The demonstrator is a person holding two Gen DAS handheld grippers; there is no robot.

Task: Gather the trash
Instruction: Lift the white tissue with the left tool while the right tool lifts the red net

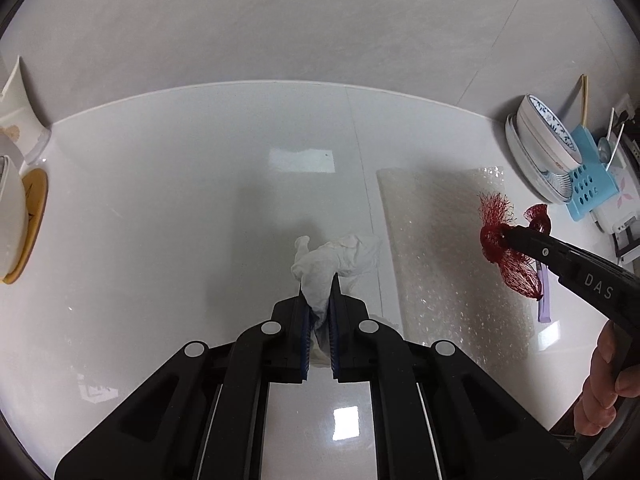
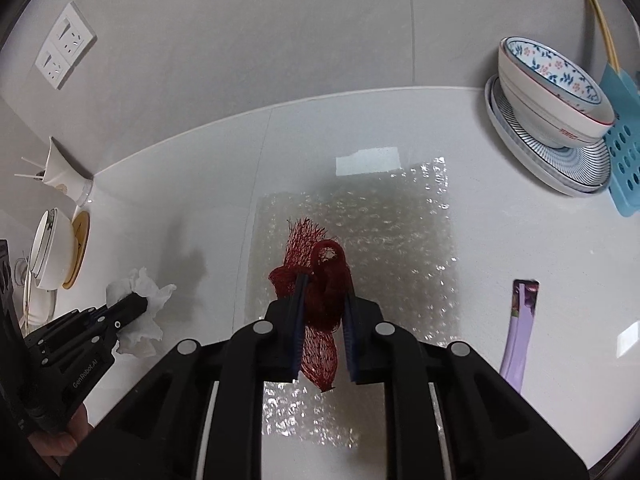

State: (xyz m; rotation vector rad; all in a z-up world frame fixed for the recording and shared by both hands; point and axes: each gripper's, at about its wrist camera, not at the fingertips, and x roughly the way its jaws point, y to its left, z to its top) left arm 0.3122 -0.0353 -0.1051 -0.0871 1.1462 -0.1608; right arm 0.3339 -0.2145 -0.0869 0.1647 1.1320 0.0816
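White countertop [image 2: 500, 200] meets a grey tiled wall [image 2: 280, 40]. At right, a floral bowl [image 2: 556, 88] sits stacked on striped plates [image 2: 560, 160], leaning against a blue perforated rack [image 2: 624, 152] with chopsticks [image 2: 600, 24] standing behind it. At left, a white bowl [image 2: 52, 248] rests on a yellow-rimmed dish [image 2: 80, 244], near a white cup [image 2: 64, 180]. A double wall socket [image 2: 64, 46] is mounted at upper left.

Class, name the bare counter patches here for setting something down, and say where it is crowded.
Bare: the white counter between the crumpled white tissue and the left-hand white bowl. Crowded: the right side, with the clear bubble wrap sheet, lilac wrapper and stacked patterned bowls.
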